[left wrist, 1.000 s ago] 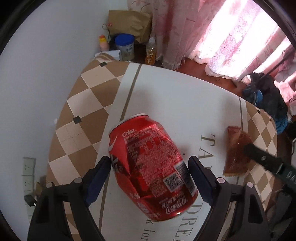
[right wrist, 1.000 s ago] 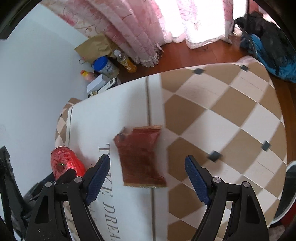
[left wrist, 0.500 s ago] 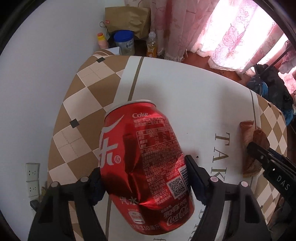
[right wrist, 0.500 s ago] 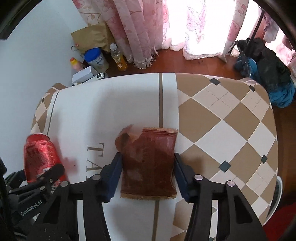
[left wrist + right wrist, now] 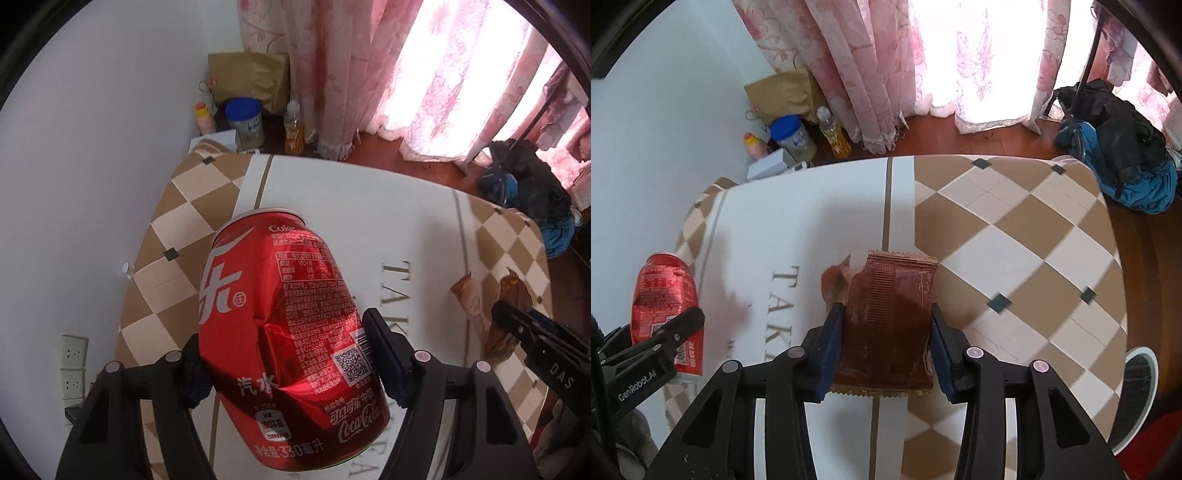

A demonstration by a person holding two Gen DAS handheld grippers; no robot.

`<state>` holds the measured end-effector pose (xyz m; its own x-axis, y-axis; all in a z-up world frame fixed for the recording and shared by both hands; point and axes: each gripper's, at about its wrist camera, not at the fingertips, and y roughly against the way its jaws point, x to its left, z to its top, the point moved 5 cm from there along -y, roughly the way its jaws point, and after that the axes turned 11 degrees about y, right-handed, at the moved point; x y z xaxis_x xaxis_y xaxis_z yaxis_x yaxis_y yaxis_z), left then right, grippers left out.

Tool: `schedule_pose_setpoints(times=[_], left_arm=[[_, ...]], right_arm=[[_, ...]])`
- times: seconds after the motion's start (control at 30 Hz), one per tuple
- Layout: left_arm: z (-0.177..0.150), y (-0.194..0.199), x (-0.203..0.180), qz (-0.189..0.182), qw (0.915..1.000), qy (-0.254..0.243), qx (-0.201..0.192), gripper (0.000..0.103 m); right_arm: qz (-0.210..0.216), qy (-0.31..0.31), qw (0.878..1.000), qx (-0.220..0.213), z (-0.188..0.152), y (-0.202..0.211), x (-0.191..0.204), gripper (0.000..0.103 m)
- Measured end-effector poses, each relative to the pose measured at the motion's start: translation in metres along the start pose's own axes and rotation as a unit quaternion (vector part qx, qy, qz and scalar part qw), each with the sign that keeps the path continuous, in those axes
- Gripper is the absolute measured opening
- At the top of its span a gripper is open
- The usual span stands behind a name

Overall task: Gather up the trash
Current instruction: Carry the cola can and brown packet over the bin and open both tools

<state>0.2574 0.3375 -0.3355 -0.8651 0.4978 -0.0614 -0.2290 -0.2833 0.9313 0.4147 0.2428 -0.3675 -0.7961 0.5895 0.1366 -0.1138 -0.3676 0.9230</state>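
A dented red cola can (image 5: 273, 314) sits between the pads of my left gripper (image 5: 284, 343), whose jaws are closing and press on its sides; it hangs tilted above the table (image 5: 351, 206). The right wrist view shows the same can (image 5: 661, 291) at the left. A brown snack wrapper (image 5: 890, 288) with a torn corner is squeezed between the blue pads of my right gripper (image 5: 886, 314), whose jaws are closing too; the wrapper bows upward. In the left wrist view the wrapper (image 5: 476, 306) appears at the right.
The tablecloth (image 5: 1015, 229) is white with brown checks. On the floor behind stand a paper bag (image 5: 779, 92), a blue-lidded jar (image 5: 792, 138) and a juice bottle (image 5: 833, 133). A blue and black backpack (image 5: 1119, 147) lies right, with a white round bin (image 5: 1141, 387) below it.
Both grippers have closed: the left on the can, the right on the wrapper. Both have risen a little, and the can and wrapper have come up with them.
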Motion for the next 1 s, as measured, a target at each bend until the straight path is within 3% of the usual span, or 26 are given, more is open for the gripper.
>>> schedule_pose_setpoints(times=[0.33, 0.6, 0.83, 1.0], left_arm=[[-0.027, 0.09, -0.032, -0.039, 0.9968, -0.03, -0.062, 0.069], [-0.061, 0.187, -0.098, -0.092, 0.9858, -0.086, -0.111, 0.069], [-0.111, 0.229, -0.194, -0.155, 0.9698, -0.15, -0.113, 0.069], [-0.164, 0.226, -0.279, -0.201, 0.9552, -0.201, -0.084, 0.069]], right_arm=[[0.031, -0.007, 0.998, -0.059, -0.039, 0.096, -0.011, 0.043], [0.046, -0.042, 0.99, -0.127, -0.074, 0.196, -0.052, 0.043], [0.021, -0.098, 0.98, -0.174, -0.13, 0.279, -0.145, 0.043], [-0.014, -0.143, 0.972, -0.184, -0.184, 0.316, -0.225, 0.043]])
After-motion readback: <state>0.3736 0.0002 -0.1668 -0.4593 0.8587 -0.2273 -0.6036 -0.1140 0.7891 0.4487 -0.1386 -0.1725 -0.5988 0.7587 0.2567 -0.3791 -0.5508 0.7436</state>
